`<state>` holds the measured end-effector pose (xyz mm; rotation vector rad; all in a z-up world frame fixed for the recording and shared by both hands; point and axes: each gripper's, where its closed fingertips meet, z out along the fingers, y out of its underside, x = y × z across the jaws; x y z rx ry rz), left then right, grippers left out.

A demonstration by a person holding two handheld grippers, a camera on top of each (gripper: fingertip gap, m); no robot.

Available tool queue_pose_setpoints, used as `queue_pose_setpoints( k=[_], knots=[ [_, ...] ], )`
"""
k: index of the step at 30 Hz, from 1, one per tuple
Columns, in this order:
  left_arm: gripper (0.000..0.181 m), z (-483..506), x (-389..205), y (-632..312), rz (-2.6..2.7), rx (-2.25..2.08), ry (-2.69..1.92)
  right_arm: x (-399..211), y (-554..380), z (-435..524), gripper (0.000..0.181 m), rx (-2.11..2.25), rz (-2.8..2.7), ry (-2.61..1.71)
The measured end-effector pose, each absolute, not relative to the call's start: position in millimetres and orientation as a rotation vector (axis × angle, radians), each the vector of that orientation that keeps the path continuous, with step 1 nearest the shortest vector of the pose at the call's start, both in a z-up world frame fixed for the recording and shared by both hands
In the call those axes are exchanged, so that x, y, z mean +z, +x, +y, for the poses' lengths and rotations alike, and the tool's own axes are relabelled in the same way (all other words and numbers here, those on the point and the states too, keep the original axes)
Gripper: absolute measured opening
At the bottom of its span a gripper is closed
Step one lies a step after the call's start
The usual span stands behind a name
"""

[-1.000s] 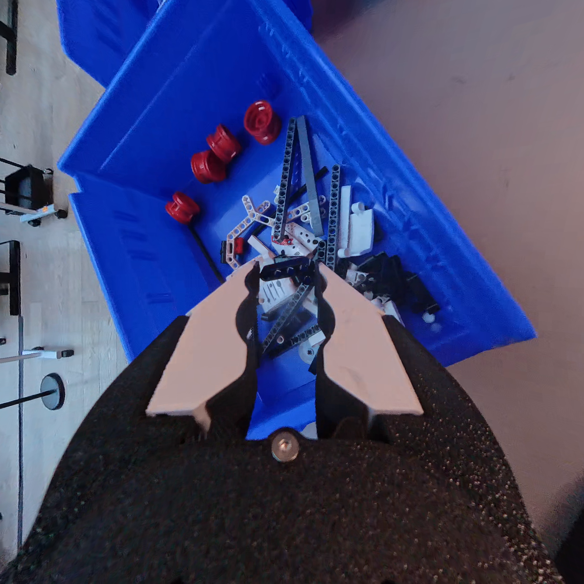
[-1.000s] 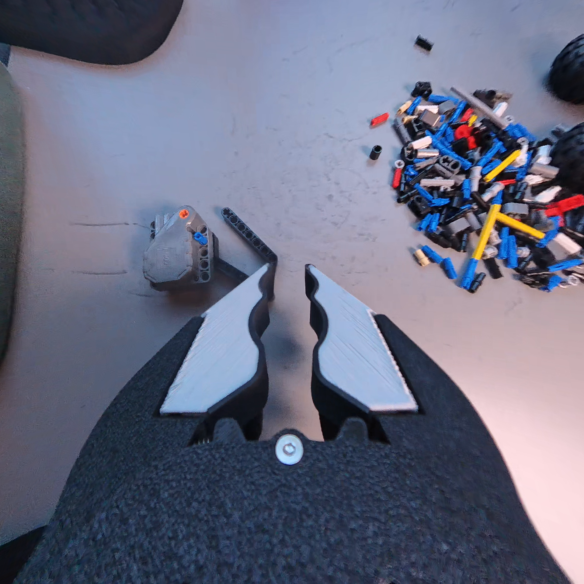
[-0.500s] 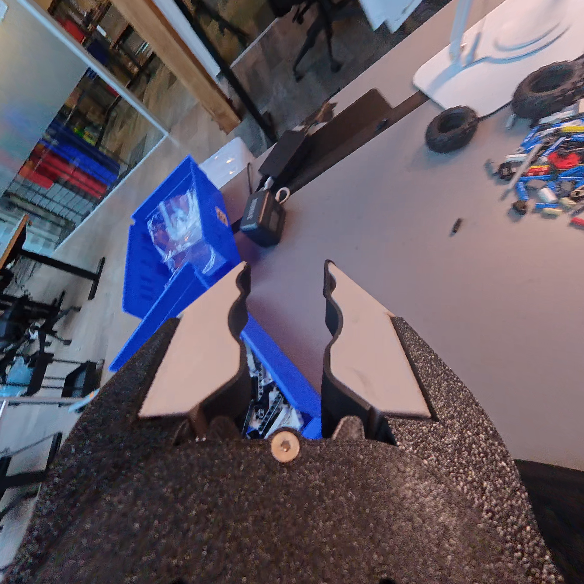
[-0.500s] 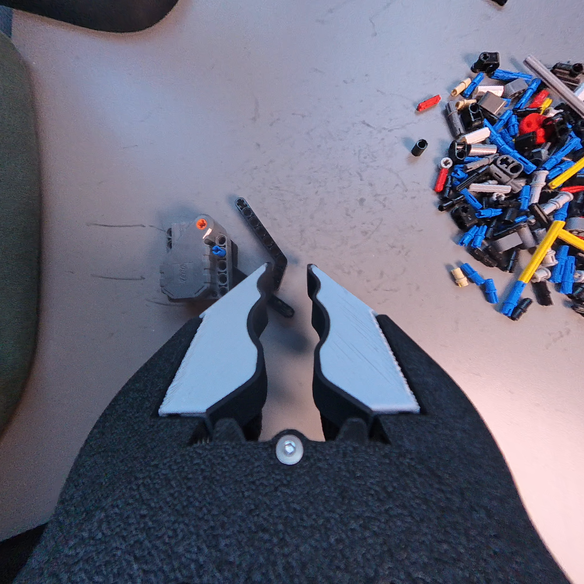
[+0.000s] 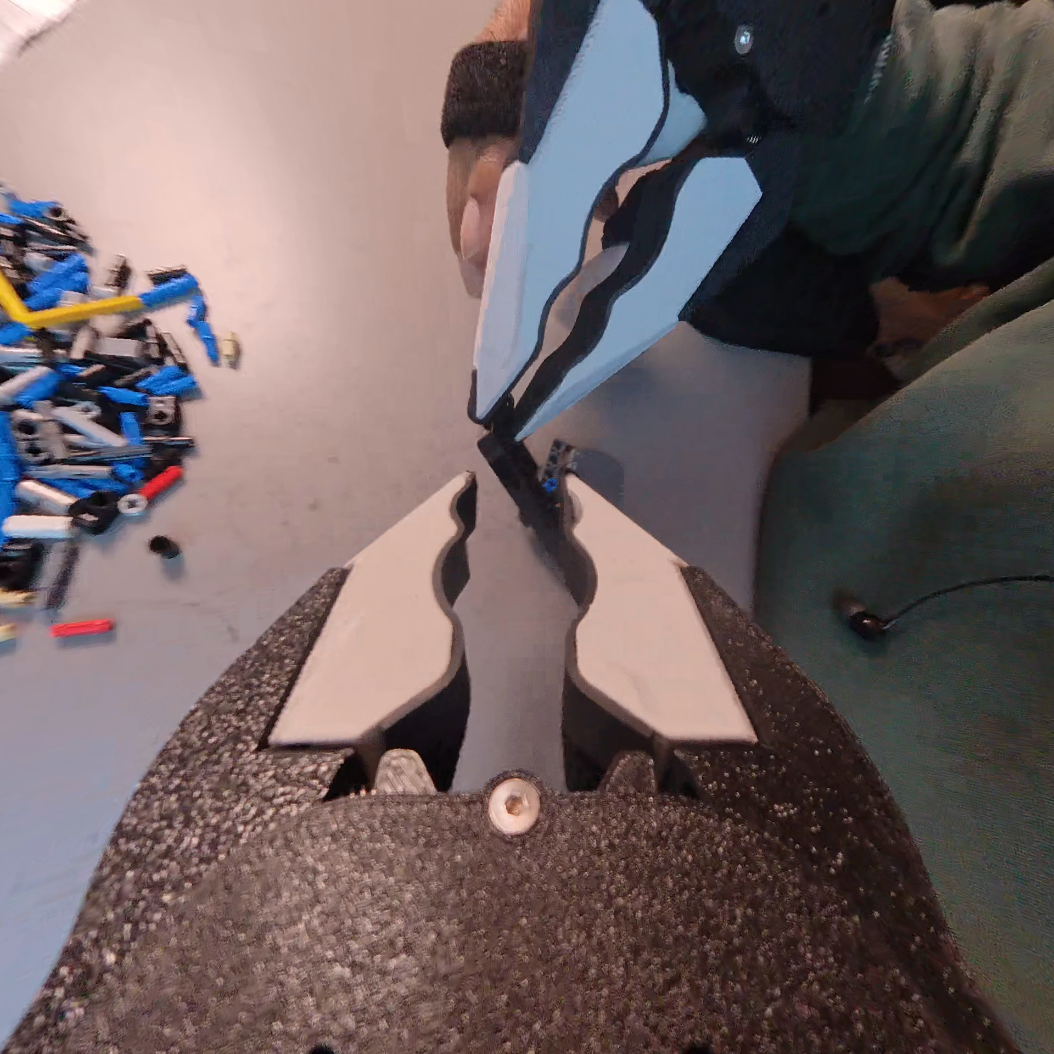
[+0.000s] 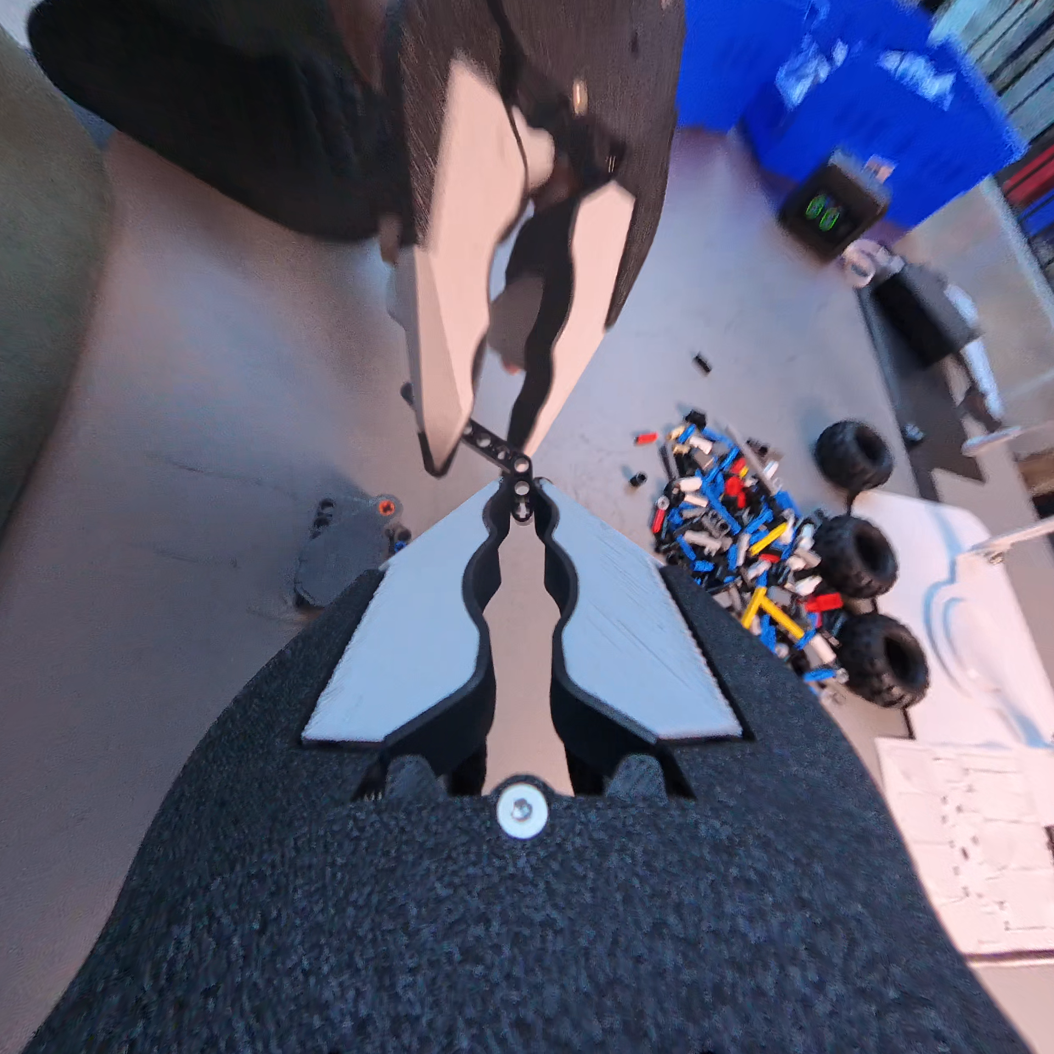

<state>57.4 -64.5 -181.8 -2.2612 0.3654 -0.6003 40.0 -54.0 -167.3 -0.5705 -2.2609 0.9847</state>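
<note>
Right tongs [image 6: 520, 502] clamped on one end of the bent black beam [image 6: 507, 465], tips pinching its short leg, beam held off the surface [image 6: 199, 399]. Long leg runs up-left from my tips, away from me, straight toward the left tongs [image 6: 485, 450].

Left tongs [image 5: 522, 485] spread, nothing between the tips; beam [image 5: 519, 479] lies just off the inner face of the right-hand finger. Contact: can't tell, blurred. From that side the beam's axis runs diagonally from the left tips up to the right tongs [image 5: 502, 422], which come down from the top. So the two sets meet tip to tip and the beam bridges them; the free end is nearest the left.

Below and left of the right tongs: grey motor block [image 6: 348, 547] on the surface, apart from the beam.

Further out toward the right edge: parts pile [image 6: 736, 525], three black tyres [image 6: 855, 547] beside it, paper sheet [image 6: 969, 844] at the near right corner. Blue bins [image 6: 855, 85] at the far corner.
</note>
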Motion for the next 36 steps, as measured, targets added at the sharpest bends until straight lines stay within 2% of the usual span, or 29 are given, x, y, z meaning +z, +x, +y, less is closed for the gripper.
queue_pose_setpoints(
  k=[1,5,7,10,13,17,20,22,24,25,30,33,36],
  knots=[
    [0.016,-63.9,-178.9,61.0,0.355,-0.653,-2.245,-160.3,41.1,-56.1,0.007,0.996,-2.229,-0.530],
    [0.009,-66.7,-156.1,39.7,0.312,-0.562,-2.189,-133.4,42.4,-52.7,0.008,1.097,-2.103,-0.522],
    [0.009,-76.1,-140.0,-1.2,0.256,-0.297,-2.185,-136.3,44.7,-37.1,0.021,1.088,-2.135,-0.584],
    [0.009,-118.0,-101.1,-94.6,0.044,0.192,-2.159,-161.0,64.6,-21.8,0.021,1.101,-2.297,-0.628],
    [0.010,-202.7,-79.1,-196.0,-0.262,0.683,-2.206,-199.6,77.9,-9.3,0.021,0.998,-2.467,-0.651],
    [0.010,-315.2,-101.1,-279.1,-0.675,0.972,-2.332,-224.9,79.4,-16.9,0.029,0.963,-2.583,-0.652],
    [0.010,-362.0,-136.1,-304.5,-0.855,0.980,-2.417,-236.8,77.1,-21.5,0.031,0.906,-2.640,-0.625],
    [0.014,-376.9,-151.0,-311.3,-0.917,0.973,-2.432,-236.9,76.2,-26.6,0.030,0.928,-2.652,-0.619],
    [0.029,-378.3,-147.6,-313.6,-0.929,1.000,-2.379,-238.7,77.9,-28.4,0.023,0.919,-2.672,-0.613],
    [0.031,-373.8,-139.9,-312.7,-0.908,1.021,-2.336,-239.0,79.2,-29.1,0.014,0.918,-2.679,-0.610],
    [0.033,-308.8,-83.2,-277.6,-0.618,1.032,-2.141,-230.2,71.3,-25.3,0.006,0.890,-2.579,-0.577],
    [0.035,-242.2,-66.1,-225.9,-0.371,0.824,-2.086,-208.2,60.9,-16.7,0.006,0.867,-2.422,-0.521],
    [0.037,-176.1,-73.7,-163.2,-0.180,0.440,-2.063,-189.6,51.9,-8.7,0.007,0.790,-2.267,-0.448]
  ],
)
